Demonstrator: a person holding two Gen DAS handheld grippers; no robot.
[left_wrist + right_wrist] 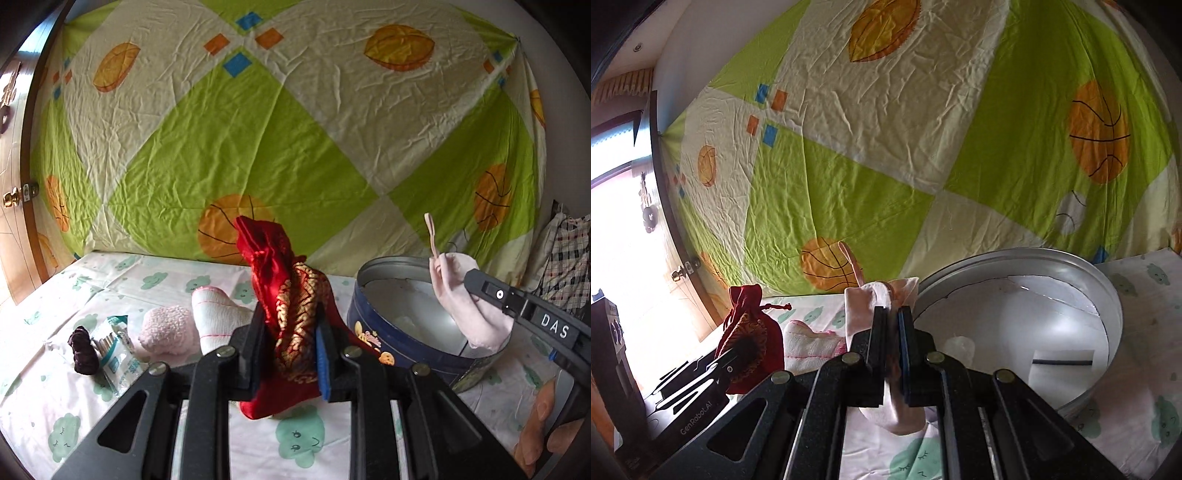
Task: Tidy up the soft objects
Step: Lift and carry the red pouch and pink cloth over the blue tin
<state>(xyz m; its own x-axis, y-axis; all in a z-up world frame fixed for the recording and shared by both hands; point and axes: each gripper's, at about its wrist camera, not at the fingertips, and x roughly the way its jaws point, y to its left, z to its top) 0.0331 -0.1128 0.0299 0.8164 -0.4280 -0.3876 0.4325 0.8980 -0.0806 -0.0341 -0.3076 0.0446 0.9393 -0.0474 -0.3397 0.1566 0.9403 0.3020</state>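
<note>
Far left on the bed sheet: dark scrunchie, cotton swab packet, fluffy pink piece, white heart cushion. All of these are outside the tin.

Your left gripper is clenched on the red brocade pouch, held upright clear of the sheet, just left of the round tin. Carry it over the rim before you let go; its hanging bottom could catch the wall.

Your right gripper is clamped on the pale pink pouch, which hangs at the tin's near edge. Move it further over the bare floor, lower it, then release. A drop from here would likely drape it across the rim. Watch the loose strap.
</note>
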